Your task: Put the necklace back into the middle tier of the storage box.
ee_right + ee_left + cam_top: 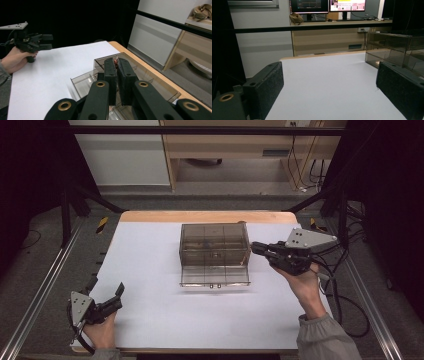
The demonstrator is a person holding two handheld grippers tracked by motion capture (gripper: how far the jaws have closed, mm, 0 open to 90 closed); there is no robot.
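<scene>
A smoky transparent plastic organizer box (214, 249) stands at the middle of the table (150, 320), toward its far edge, on the white sheet that covers the top. A shallow drawer or tray (215, 276) of the same material projects from the box's near side, lying flat on the table.

The right claw (254, 247) is held just beside the right end of the box, level with its upper part, pointing left toward it. In the right gripper view its jaws stand nearly closed, pads close together with a thin gap. A small reddish item (116, 61) shows at the jaw tips; what it is, and whether the pads press on it, cannot be told. The box's compartments lie below and beyond the jaws.

The left claw (119, 296) rests at the near left corner of the table, well apart from the box, pointing toward the far side. Its jaws stand wide apart with nothing between them; bare white table shows in the gap, and the box (394, 50) appears beyond at the right.
</scene>
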